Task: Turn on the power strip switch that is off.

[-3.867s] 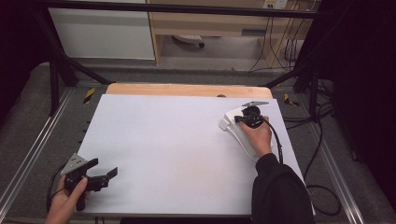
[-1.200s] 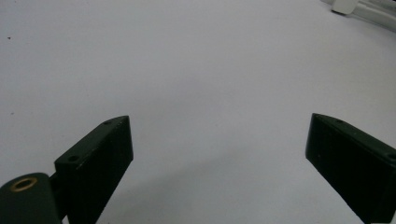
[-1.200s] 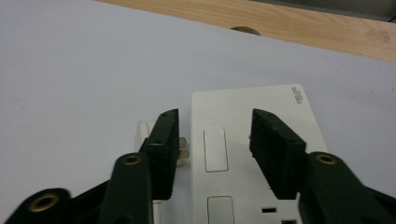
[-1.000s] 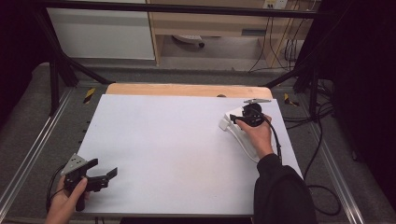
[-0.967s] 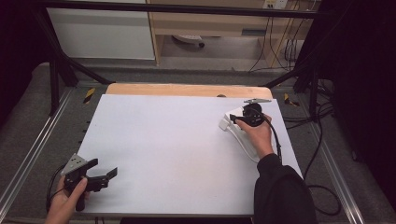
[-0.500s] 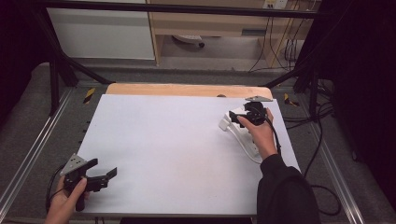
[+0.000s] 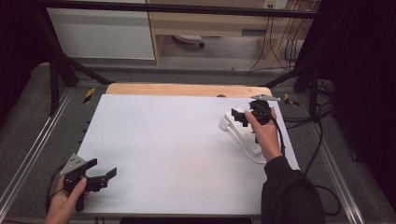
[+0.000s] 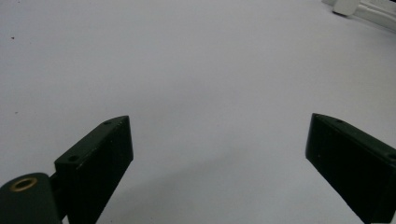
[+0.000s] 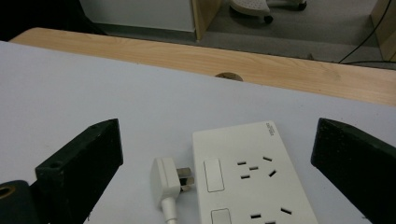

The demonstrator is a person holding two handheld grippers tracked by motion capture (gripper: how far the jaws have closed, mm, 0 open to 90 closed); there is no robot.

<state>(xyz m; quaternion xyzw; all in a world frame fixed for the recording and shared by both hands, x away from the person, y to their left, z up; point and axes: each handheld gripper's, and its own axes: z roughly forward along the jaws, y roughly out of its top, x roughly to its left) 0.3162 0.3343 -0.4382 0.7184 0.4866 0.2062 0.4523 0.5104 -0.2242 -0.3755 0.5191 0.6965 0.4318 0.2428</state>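
Note:
A white power strip (image 7: 244, 136) lies on the white table (image 7: 177, 144) at the right, with a white plug (image 7: 224, 124) and its cord beside its far-left end. My right gripper (image 7: 241, 116) hovers over the strip's far end, jaws wide open. In the right gripper view the strip (image 9: 252, 177) shows sockets and switches, and the plug (image 9: 167, 182) lies with its prongs toward the strip, unplugged. My right gripper (image 9: 219, 135) holds nothing. My left gripper (image 7: 102, 169) rests open at the near-left corner. My left gripper (image 8: 219, 135) faces bare tabletop.
A wooden strip (image 7: 187, 89) with a small hole (image 9: 228, 76) borders the table's far edge. Black cables (image 7: 322, 140) hang off the right side. Metal rails (image 7: 28, 158) run along both sides. A chair base (image 7: 187, 39) stands on the floor beyond.
My right gripper has shifted a little toward the far edge over the end of the power strip. The left gripper has stayed put.

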